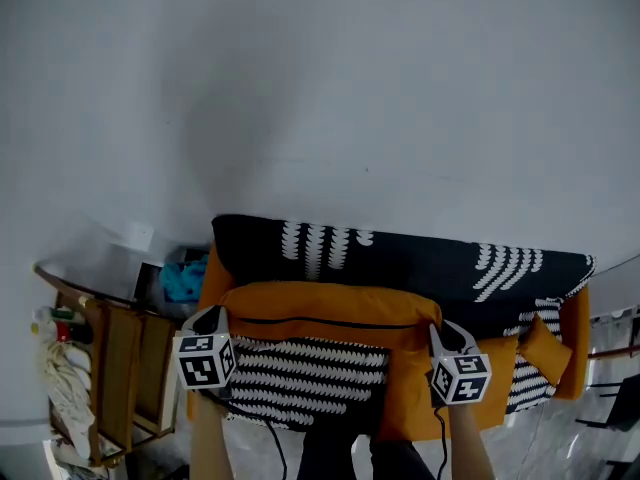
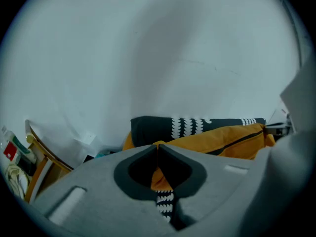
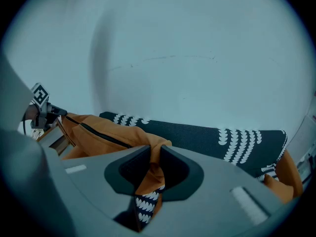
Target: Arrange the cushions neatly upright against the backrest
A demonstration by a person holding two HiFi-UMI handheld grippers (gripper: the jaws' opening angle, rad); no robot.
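Note:
A large orange cushion (image 1: 330,308) with a black zip line and a black-and-white patterned face hangs lifted in front of the sofa's black patterned backrest (image 1: 400,258). My left gripper (image 1: 215,318) is shut on the cushion's upper left corner, and orange fabric (image 2: 160,177) sits pinched between its jaws. My right gripper (image 1: 440,333) is shut on the upper right corner, with a fold of orange fabric (image 3: 150,174) between its jaws. The cushion (image 2: 222,139) stretches between both grippers. The backrest (image 3: 197,135) runs behind it.
A smaller orange cushion (image 1: 545,351) lies at the sofa's right end on a patterned seat. A wooden side table (image 1: 120,368) with clutter stands left of the sofa, with a blue object (image 1: 183,278) behind it. A plain white wall (image 1: 350,88) rises behind the sofa.

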